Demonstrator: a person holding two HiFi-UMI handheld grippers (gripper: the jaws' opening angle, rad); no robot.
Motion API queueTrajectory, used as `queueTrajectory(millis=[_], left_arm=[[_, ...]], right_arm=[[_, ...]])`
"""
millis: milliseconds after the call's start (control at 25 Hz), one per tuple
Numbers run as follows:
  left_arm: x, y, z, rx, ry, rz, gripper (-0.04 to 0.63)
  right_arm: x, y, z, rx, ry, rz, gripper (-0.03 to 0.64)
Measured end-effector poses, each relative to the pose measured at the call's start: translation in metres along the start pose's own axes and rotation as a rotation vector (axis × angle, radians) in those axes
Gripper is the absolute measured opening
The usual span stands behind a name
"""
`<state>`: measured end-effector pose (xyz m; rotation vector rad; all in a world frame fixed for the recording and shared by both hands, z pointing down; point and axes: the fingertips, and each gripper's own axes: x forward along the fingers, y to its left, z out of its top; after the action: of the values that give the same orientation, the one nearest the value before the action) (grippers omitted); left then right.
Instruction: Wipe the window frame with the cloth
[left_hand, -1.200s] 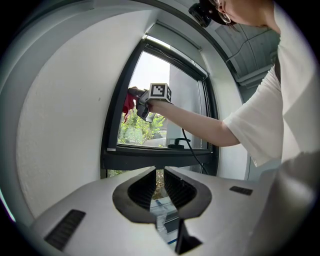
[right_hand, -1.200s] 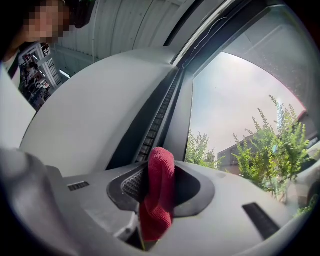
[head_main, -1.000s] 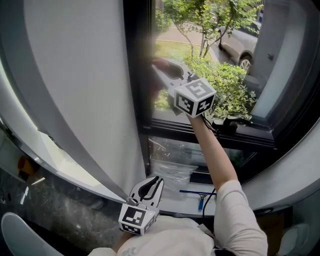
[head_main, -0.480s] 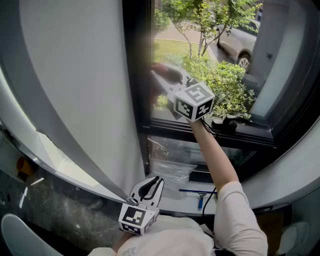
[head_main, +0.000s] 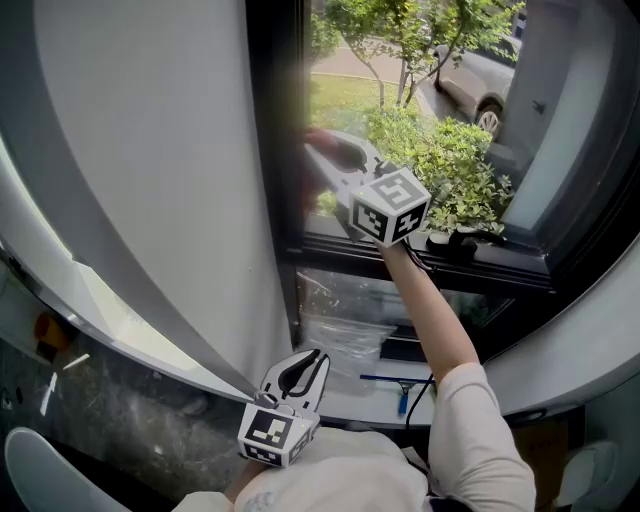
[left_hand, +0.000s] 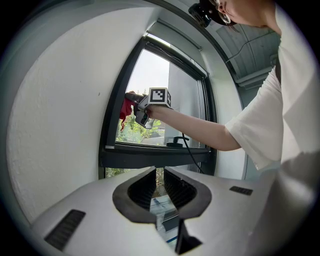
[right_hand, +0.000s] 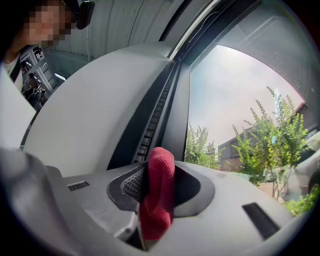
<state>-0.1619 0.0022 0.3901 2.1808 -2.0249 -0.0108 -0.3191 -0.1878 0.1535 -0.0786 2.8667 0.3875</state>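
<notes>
The right gripper is clamped on a folded red cloth, which stands up between the jaws and bulges past their tips. It is held high beside the dark upright of the window frame. Whether the cloth actually touches the frame cannot be told from any view. The main risk is the hold: only a fold is pinched, so dragging it hard along the ribbed channel of the frame could pull it loose, and it would likely fall towards the sill. If the arm presses at too shallow an angle, the hard plastic of the gripper could meet the frame or the glass instead of the cloth, scraping or knocking it. A black cable lies on the crossbar just below the raised arm, and a long stroke could snag or drag it. The left gripper hangs low near the person's body, its jaws a narrow gap apart with nothing between them, well away from the work and unlikely to interfere.
</notes>
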Motion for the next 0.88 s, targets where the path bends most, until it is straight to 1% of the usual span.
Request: queueTrajectory(millis=[480, 880], left_arm=[[0.0, 0.005, 0.0, -0.007, 0.004, 0.0, 0.055], [0.002, 0.003, 0.001, -0.004, 0.004, -0.002, 0.055]], right_arm=[[-0.001, 0.002, -0.007, 0.004, -0.007, -0.005, 0.107], [-0.005, 0.005, -0.019, -0.001, 0.025, -0.004, 0.107]])
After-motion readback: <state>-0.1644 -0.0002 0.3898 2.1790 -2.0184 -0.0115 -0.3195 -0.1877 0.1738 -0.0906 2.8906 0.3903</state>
